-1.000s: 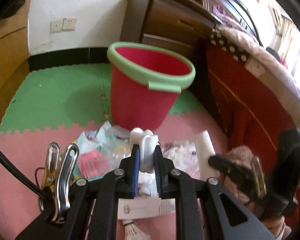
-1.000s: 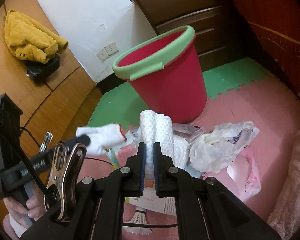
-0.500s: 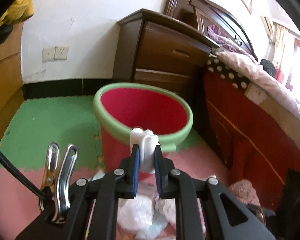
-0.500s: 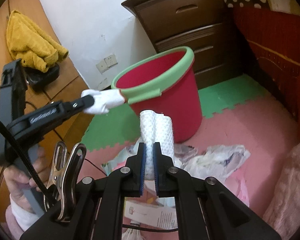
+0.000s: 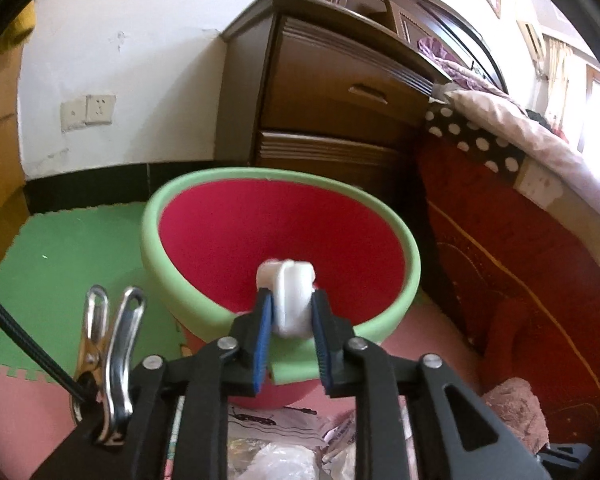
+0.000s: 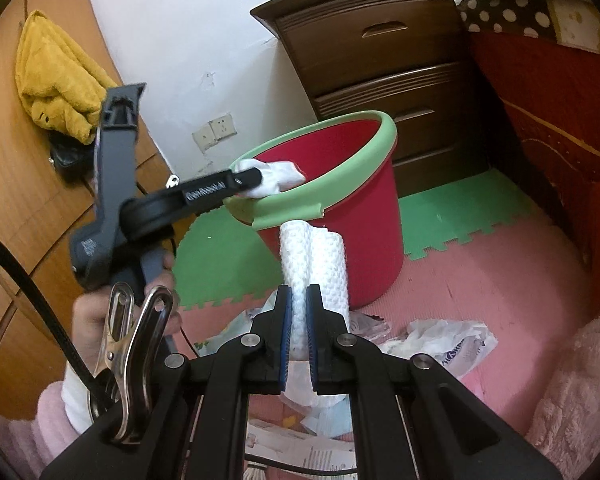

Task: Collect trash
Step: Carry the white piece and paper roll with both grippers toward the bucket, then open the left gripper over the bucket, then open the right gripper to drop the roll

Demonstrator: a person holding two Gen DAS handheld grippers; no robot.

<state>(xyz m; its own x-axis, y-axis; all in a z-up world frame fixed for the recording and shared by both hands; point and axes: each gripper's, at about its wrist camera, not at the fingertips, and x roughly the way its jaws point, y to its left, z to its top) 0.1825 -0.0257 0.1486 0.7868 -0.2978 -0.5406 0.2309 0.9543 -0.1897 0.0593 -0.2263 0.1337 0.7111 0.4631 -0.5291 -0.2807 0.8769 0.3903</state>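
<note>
Drop step: left gripper [image 5: 288, 314], jaws opening around white wad [image 5: 287, 300] above bucket [image 5: 188, 304]; right gripper [image 6: 298, 320] pinching paper roll [image 6: 314, 256], to follow.

Ahead of the left fingers [image 5: 265, 320], the red bucket [image 5: 284, 240] stands w/ its mouth wide open; only its green rim [image 5: 152, 240] sits in the way, just below the tips. Behind the bucket, a dark wood dresser [image 5: 340, 92] blocks the far side. Right of the fingers, the red bed side [image 5: 520, 260] walls off that flank; gap btwn bed and bucket is narrow. Left of the fingers, green floor mat [image 5: 72, 256] lies bare up to the wall. Ahead of the right fingers [image 6: 313, 340], the bucket wall blocks the way; left gripper [image 6: 260, 178] crosses above its rim. Under both, loose paper litter [image 6: 440, 340] covers the pink mat.
</note>
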